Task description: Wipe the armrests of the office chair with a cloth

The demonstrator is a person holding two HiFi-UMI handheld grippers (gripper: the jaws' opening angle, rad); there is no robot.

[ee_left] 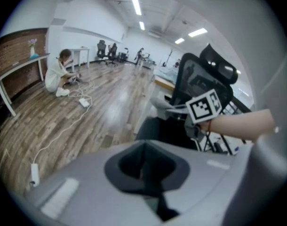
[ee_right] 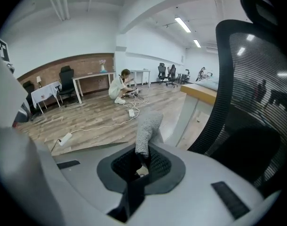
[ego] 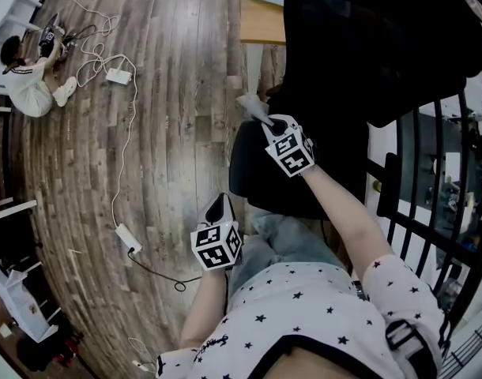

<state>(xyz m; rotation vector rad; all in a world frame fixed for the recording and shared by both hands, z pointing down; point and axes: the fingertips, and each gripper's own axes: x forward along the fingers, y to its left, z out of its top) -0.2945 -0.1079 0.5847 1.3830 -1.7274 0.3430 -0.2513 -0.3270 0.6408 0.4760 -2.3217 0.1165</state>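
The black mesh office chair (ego: 359,61) stands at the upper right of the head view, its seat (ego: 261,172) just beyond my knees. My right gripper (ego: 266,121) reaches over the seat's left side and is shut on a grey cloth (ego: 252,106), which sticks out past its tips. In the right gripper view the cloth (ee_right: 146,130) rises from the shut right gripper (ee_right: 142,166), with the chair back (ee_right: 249,84) close on the right. I cannot make out the armrests against the black chair. My left gripper (ego: 217,206) hangs shut and empty over the floor, left of my knee; the left gripper (ee_left: 142,171) holds nothing.
A person (ego: 26,77) sits on the wooden floor at the far left among white cables and power strips (ego: 118,76). Another power strip (ego: 129,238) lies near my left gripper. A black railing (ego: 431,172) stands to the right of the chair, a desk edge (ego: 261,18) behind it.
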